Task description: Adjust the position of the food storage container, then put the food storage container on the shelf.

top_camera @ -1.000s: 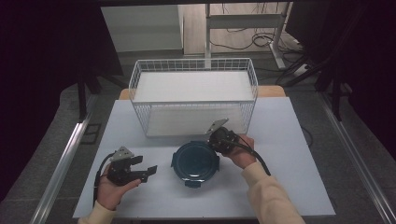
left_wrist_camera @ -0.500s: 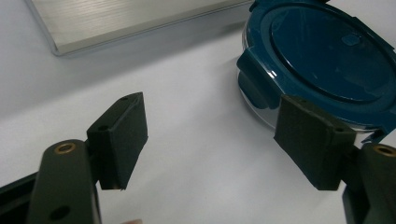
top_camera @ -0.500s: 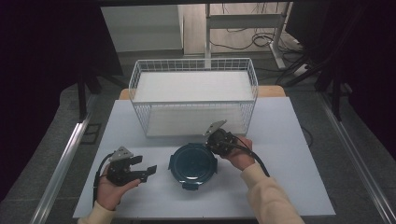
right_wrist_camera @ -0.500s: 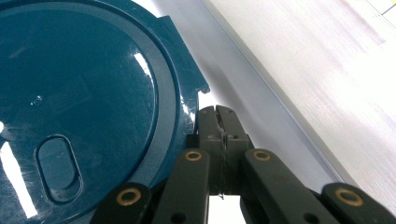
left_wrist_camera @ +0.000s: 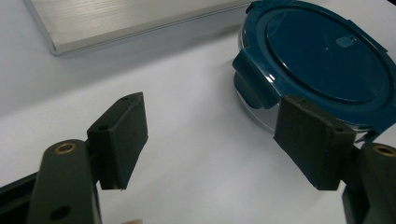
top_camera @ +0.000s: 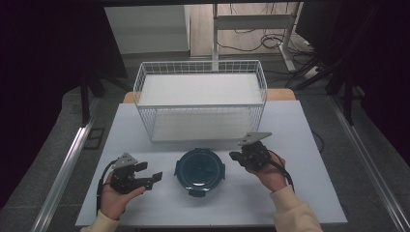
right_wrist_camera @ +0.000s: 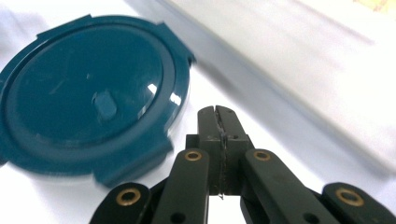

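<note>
A white wire basket (top_camera: 200,99) stood on the white table (top_camera: 309,193), toward its far edge. Beyond the basket, a desk frame (top_camera: 251,29) rose from the floor, with cables (top_camera: 251,46) lying beside it.

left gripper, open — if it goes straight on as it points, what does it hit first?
Probably the container: the left gripper points at its near side, with only bare table between.
</note>
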Available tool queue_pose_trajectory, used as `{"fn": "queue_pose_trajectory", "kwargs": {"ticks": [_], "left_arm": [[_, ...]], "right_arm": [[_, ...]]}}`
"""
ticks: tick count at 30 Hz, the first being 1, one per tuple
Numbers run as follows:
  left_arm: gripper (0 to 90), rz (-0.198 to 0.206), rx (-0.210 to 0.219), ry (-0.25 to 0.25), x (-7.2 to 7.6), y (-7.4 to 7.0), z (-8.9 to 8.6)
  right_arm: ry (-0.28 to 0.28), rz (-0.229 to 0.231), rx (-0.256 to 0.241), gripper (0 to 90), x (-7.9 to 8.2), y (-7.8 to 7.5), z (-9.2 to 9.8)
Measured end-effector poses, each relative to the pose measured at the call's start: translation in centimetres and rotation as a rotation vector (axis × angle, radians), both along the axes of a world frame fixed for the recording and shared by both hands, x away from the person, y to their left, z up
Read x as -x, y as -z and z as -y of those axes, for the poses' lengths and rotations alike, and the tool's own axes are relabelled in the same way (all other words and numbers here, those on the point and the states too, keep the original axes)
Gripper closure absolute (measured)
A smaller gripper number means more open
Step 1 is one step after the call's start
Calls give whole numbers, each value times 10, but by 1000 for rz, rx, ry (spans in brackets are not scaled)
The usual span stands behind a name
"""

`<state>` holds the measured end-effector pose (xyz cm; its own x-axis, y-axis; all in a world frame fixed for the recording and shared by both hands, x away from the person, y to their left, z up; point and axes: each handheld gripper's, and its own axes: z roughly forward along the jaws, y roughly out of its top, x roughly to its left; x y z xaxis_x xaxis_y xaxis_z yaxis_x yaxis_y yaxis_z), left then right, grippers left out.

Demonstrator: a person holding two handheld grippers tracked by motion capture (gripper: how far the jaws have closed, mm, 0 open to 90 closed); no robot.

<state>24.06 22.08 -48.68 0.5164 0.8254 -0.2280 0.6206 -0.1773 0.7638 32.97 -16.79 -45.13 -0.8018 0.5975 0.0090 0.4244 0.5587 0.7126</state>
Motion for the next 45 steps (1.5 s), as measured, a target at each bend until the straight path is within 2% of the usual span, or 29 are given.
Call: {"fn": "queue_pose_trajectory", "kwargs": {"ticks": [3, 4, 6, 8, 10, 13, 17, 22, 28, 32, 37, 45], "left_arm": [[253, 1, -2, 0, 2, -1, -1], [253, 4, -3, 2, 2, -1, -1], [253, 5, 2, 0, 3, -1, -2], [253, 2, 7, -7, 4, -1, -3], [253, 4, 3, -6, 4, -1, -4], [253, 2, -2, -13, 4, -1, -3], [253, 13, -9, -14, 4, -4, -2], [252, 22, -13, -23, 7, -7, -2], [251, 11, -11, -27, 6, -6, -3], [249, -17, 9, -53, 5, -6, -3], [245, -33, 35, -55, 3, -9, -1], [218, -64, 56, -66, 2, -8, 1]], "right_arm": [[38, -48, -10, 897, 6, 5, 14], [59, -63, -15, 861, 8, 7, 20], [87, -85, -32, 722, 12, 9, 28], [126, -81, -48, 556, 18, 11, 35], [159, -92, -73, 440, 24, 15, 42], [199, -103, -102, 343, 34, 22, 51], [220, -93, -103, 261, 45, 30, 59], [230, -100, -132, 223, 54, 33, 68], [250, -101, -162, 219, 54, 31, 73], [266, -108, -170, 207, 53, 31, 74], [280, -111, -187, 203, 54, 31, 77], [276, -136, -245, 198, 55, 29, 69]]}}
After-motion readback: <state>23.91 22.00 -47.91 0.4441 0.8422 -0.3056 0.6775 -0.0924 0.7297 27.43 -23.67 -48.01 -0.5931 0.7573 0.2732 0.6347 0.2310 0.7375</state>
